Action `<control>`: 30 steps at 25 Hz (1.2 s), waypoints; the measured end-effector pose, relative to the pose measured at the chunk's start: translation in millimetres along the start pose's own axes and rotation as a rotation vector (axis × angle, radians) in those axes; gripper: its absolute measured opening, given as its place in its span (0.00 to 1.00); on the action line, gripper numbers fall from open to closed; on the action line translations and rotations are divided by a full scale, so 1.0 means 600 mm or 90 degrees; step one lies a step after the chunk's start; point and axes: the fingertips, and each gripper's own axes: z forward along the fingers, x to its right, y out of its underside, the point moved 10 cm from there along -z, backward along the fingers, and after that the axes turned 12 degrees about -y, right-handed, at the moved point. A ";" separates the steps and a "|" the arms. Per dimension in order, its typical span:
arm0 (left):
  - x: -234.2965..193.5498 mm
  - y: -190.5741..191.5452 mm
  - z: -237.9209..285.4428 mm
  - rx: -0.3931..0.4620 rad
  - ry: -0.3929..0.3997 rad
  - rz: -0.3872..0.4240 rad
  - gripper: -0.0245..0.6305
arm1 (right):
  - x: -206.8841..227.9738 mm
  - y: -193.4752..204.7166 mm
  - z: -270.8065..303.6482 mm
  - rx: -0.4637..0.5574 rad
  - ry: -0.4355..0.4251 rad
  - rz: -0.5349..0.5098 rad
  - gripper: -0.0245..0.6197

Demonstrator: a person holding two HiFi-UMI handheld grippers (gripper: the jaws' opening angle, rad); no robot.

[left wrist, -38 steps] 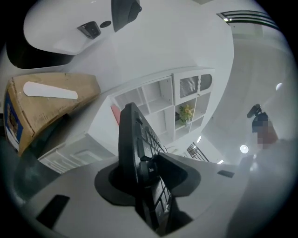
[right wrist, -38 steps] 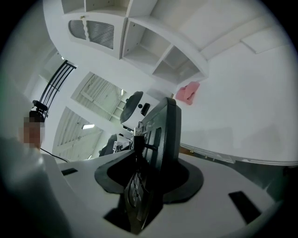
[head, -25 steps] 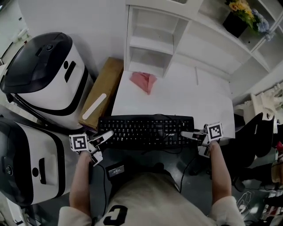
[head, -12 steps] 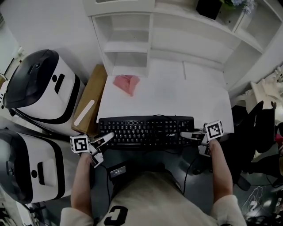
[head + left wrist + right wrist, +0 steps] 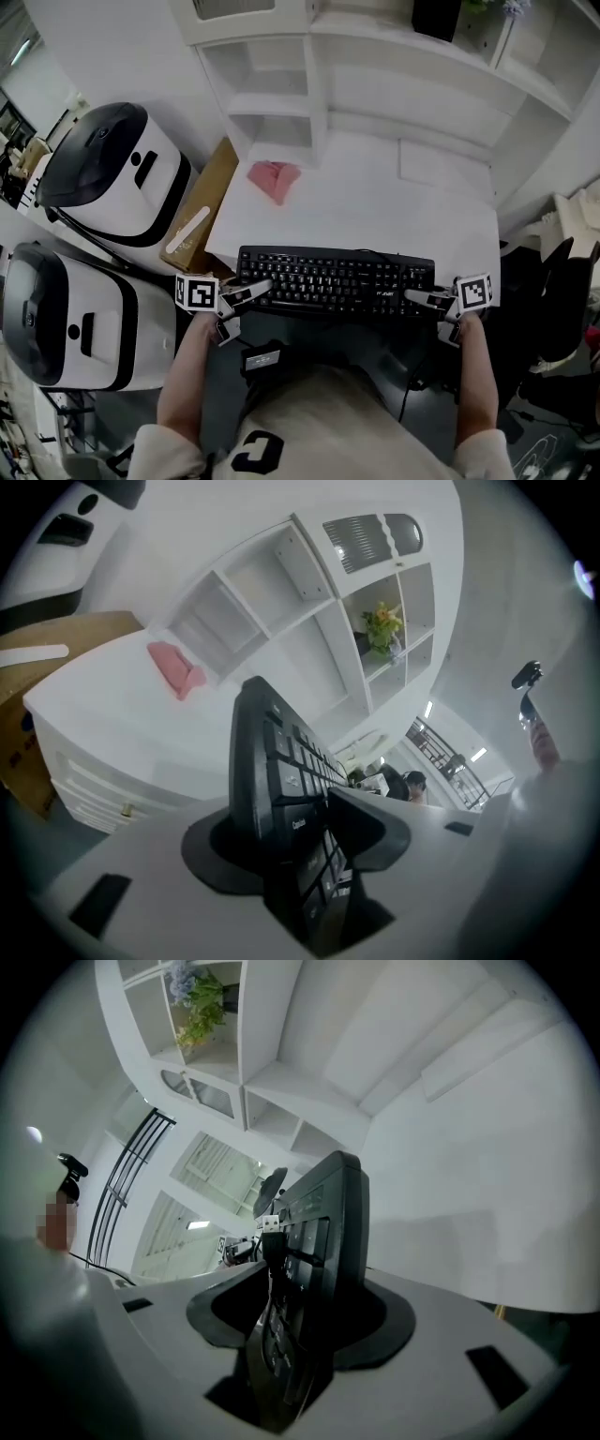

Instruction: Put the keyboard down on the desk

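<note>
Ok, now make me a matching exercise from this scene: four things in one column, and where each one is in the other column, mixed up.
Things:
1. keyboard
2. pink cloth
3. cardboard box
4. white strip

Places:
A. lying on top of the cardboard box
B. lying on the desk, toward its back left
C. standing against the desk's left side
D. clamped at its two ends by the left gripper and the right gripper

Pairs: 1-D, 2-B, 3-C, 4-A

Beige short-sleeved shirt [image 5: 328, 412]; left gripper [image 5: 258, 287], right gripper [image 5: 418, 297] bear black-white marker cubes [image 5: 197, 292]
</note>
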 end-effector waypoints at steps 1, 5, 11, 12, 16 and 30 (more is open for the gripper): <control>-0.001 0.000 -0.003 0.004 0.001 -0.011 0.36 | 0.001 0.001 -0.002 0.005 0.000 -0.002 0.38; 0.003 -0.001 -0.010 0.014 0.002 -0.030 0.32 | 0.001 0.001 -0.003 0.011 0.005 -0.014 0.38; 0.007 -0.018 0.007 -0.019 0.009 -0.028 0.29 | -0.004 0.011 -0.012 0.034 0.026 -0.022 0.39; 0.007 -0.020 0.013 -0.023 0.010 -0.040 0.29 | -0.004 0.013 -0.017 0.046 0.027 -0.022 0.38; 0.007 -0.037 0.040 -0.044 0.008 -0.005 0.30 | -0.008 0.024 -0.039 0.081 0.038 -0.024 0.38; -0.016 -0.050 0.064 -0.011 0.071 0.025 0.31 | -0.037 0.017 -0.043 0.081 0.097 -0.050 0.38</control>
